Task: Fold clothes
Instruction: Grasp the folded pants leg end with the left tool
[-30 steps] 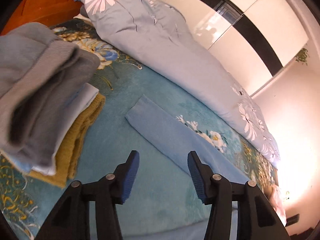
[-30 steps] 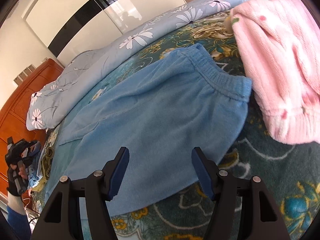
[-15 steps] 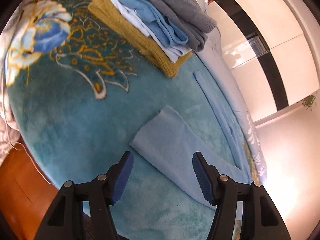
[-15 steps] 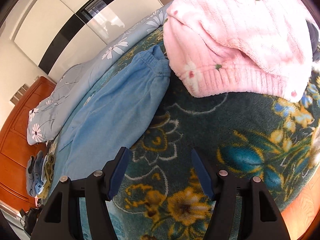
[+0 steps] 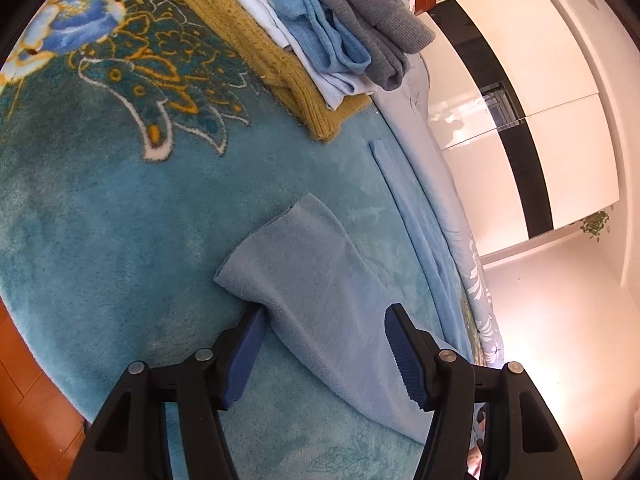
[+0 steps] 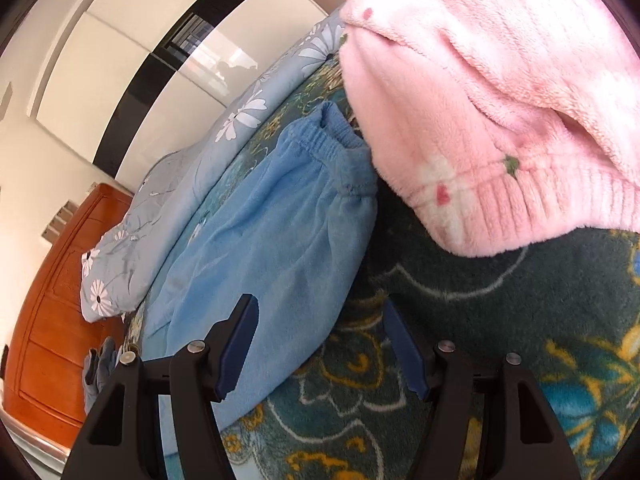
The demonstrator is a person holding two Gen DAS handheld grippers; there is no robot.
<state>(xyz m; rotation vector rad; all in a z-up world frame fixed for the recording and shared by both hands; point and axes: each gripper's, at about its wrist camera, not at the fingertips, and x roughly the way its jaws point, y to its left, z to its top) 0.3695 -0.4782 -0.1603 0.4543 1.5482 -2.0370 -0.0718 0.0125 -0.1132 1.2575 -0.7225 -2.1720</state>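
Light blue trousers lie flat on a teal floral blanket. The left wrist view shows one leg end (image 5: 312, 280) close in front and the other leg (image 5: 404, 200) further off. My left gripper (image 5: 324, 352) is open, its jaws either side of the near leg, just above it. The right wrist view shows the waistband end (image 6: 280, 232). My right gripper (image 6: 320, 344) is open and empty, over the trousers' near edge and the blanket (image 6: 520, 320).
A stack of folded clothes (image 5: 312, 36) (grey, blue, white, mustard) lies beyond the leg ends. A pink fleece garment (image 6: 500, 100) lies against the waistband. A daisy-print duvet (image 6: 192, 208) runs along the far side. The blanket's edge and wooden floor (image 5: 20, 360) are at left.
The left gripper swung from the far leg to the near leg end and closed in on it. The right gripper swung right past the waistband, then back towards the trousers' edge. Both stayed open.
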